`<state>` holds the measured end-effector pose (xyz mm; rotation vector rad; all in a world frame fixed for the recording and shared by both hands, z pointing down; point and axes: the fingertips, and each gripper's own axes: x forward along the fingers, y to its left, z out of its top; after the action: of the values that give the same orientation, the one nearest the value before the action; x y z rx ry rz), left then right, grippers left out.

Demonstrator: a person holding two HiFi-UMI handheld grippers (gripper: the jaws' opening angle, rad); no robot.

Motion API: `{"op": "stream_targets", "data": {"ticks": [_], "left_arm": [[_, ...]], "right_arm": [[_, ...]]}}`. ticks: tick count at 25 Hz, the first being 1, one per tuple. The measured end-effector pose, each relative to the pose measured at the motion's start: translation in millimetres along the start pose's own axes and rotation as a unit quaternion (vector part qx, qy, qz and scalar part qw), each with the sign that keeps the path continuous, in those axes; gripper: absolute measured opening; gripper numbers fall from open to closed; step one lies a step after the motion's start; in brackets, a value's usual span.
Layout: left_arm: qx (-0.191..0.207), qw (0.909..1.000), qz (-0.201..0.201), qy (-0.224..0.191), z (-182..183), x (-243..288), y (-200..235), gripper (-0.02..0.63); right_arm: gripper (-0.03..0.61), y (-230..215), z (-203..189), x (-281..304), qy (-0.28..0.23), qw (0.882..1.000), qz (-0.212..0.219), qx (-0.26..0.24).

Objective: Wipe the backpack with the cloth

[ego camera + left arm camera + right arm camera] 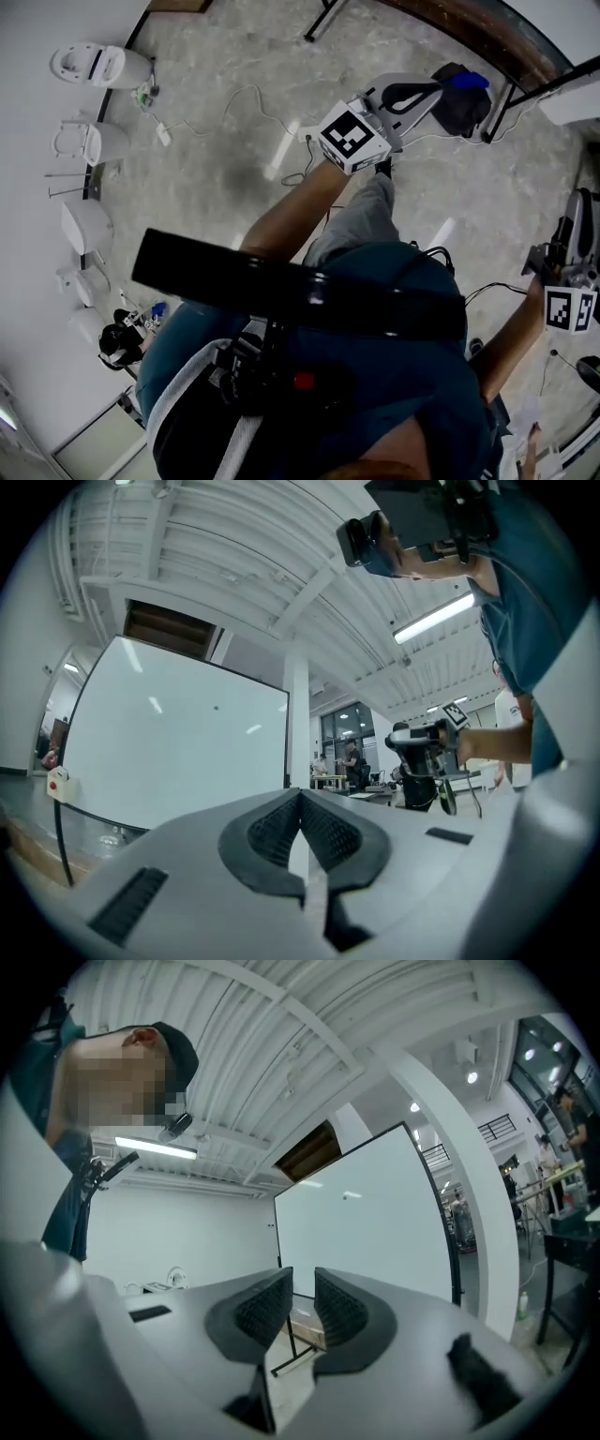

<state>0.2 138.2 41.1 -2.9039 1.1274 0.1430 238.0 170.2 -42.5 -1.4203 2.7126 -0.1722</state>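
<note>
No cloth shows in any view. A dark bag (461,103) with a blue patch lies on the floor at the upper right of the head view; I cannot tell whether it is the backpack. My left gripper (433,91) is held level in the air just short of it. Its jaws meet at the tips with nothing between them (300,799). My right gripper (577,217) is raised at the right edge, well away from the bag. Its jaws stand a small gap apart and hold nothing (302,1307). It also shows in the left gripper view, the right gripper (420,747) held out in a hand.
A large whiteboard (178,742) on a stand (291,1354) is ahead of both grippers. White toilets (98,66) line the wall at the left. Cables (234,101) trail over the floor. People (352,761) stand far off by tables. A white column (298,724) rises beside the board.
</note>
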Motion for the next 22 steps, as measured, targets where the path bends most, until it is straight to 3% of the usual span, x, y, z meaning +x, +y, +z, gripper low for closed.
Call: {"op": "stream_targets", "data": {"ticks": [7, 14, 22], "left_arm": [[-0.008, 0.9999, 0.005, -0.006, 34, -68, -72, -0.008], [-0.023, 0.9995, 0.006, -0.019, 52, -130, -77, -0.008], [-0.04, 0.9979, -0.048, -0.019, 64, -202, -82, -0.008]], "right_arm": [[0.071, 62, -7, -85, 0.013, 1.0, 0.015, 0.019], [0.071, 123, -1, -113, 0.01, 1.0, 0.001, 0.011], [0.071, 213, -2, -123, -0.01, 0.999, -0.034, 0.007]]}}
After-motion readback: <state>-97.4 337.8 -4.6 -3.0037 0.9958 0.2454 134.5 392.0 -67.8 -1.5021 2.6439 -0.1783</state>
